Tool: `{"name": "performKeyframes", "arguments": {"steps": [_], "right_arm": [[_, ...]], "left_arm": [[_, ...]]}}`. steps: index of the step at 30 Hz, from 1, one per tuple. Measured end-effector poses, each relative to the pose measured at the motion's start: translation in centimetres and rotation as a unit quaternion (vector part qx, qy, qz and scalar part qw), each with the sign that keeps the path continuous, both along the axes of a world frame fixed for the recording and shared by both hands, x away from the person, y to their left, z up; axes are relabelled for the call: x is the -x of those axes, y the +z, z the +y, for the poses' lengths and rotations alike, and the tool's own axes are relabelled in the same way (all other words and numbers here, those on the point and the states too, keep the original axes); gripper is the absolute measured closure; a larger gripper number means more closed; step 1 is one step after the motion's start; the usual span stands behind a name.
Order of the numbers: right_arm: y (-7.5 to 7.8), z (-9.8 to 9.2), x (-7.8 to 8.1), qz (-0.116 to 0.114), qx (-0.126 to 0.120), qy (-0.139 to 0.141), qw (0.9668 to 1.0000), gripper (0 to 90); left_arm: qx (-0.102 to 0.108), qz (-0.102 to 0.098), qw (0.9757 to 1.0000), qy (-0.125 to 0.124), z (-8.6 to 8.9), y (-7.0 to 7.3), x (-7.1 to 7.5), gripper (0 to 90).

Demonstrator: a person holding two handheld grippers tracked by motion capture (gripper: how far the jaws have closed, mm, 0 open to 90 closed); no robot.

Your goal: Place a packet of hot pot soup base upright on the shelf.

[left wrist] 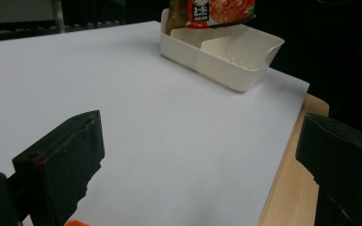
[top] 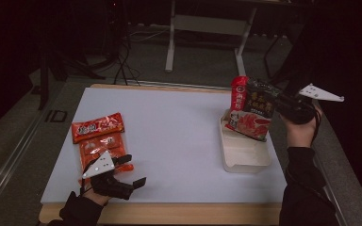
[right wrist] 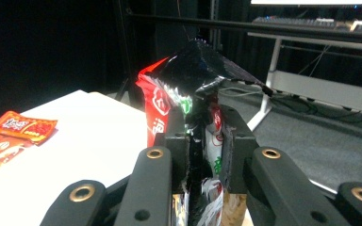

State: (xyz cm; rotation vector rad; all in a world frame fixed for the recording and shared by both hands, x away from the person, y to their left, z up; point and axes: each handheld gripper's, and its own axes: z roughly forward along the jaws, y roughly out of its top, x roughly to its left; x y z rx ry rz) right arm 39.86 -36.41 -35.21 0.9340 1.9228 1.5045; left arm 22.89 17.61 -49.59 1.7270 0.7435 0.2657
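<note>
The right gripper [top: 274, 104] pinches a red-and-black noodle packet [top: 250, 109], "3-5" readable on it, right above the white tray [top: 245, 155]. The left gripper [top: 131, 170] hangs spread and empty beside the orange packets [top: 97, 127], their writing too blurry to read.

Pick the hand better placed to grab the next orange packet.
Left. The left gripper hangs open beside the orange packets, while the right gripper is clamped on the dark noodle bag above the white tray.
</note>
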Motion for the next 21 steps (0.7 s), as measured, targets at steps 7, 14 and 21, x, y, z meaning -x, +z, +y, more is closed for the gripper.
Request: {"name": "performKeyframes", "arguments": {"steps": [7, 14, 21], "right_arm": [[-2.3, -0.3, -1.7, -0.001, 0.0, 0.007, 1.0, 76.5], [-3.6, 0.1, -2.4, -0.012, 0.003, 0.046, 0.9989, 76.3], [-4.5, 0.4, -2.7, 0.007, 0.005, 0.066, 0.9978, 75.5]], "left_arm": [[0.01, 0.004, 0.9999, 0.003, 0.3, -0.2, -0.2, 2.2], [0.015, 0.006, 0.9999, 0.004, 0.3, -0.4, -0.4, 2.2], [0.02, 0.012, 0.9997, 0.008, 0.5, -0.6, -0.4, 2.2]]}}
